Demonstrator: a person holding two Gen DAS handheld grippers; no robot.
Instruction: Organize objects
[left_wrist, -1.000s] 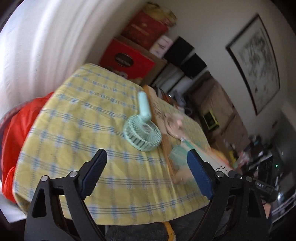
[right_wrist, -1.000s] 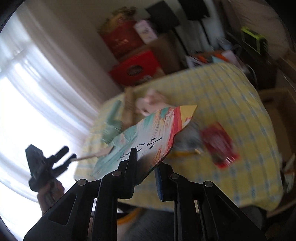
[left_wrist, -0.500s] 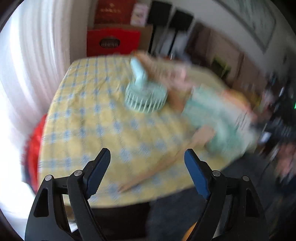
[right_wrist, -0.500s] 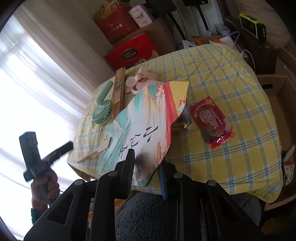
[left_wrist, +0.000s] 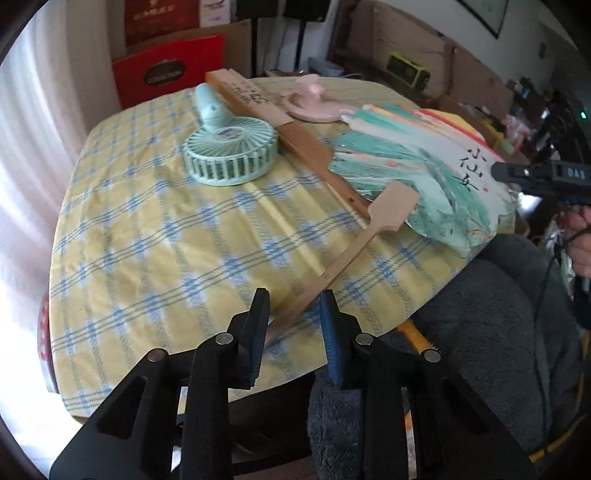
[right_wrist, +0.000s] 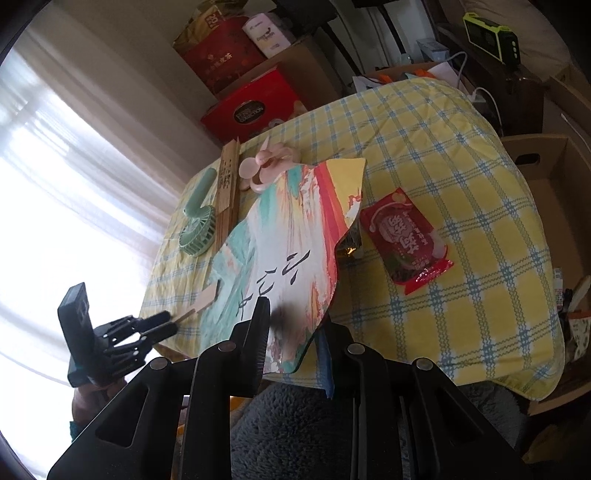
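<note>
Hand-held gripper (left_wrist: 295, 306) over yellow checked tablecloth (left_wrist: 155, 236).

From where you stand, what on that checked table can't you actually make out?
- Dark packet, right wrist view: mostly hidden under the painted paddle fan.
- Pink fan, left wrist view: far and blurred, its shape is unclear.
- Paddle fan's wooden handle, left wrist view: its tip disappears between the left hand-held gripper fingers.
- Red snack packet: small print illegible.

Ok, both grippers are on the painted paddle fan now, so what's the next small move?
Probably lift it level, together: the left gripper brackets the flat wooden handle, the right gripper pinches the painted paddle fan, which overlaps the folded wooden fan.
</note>
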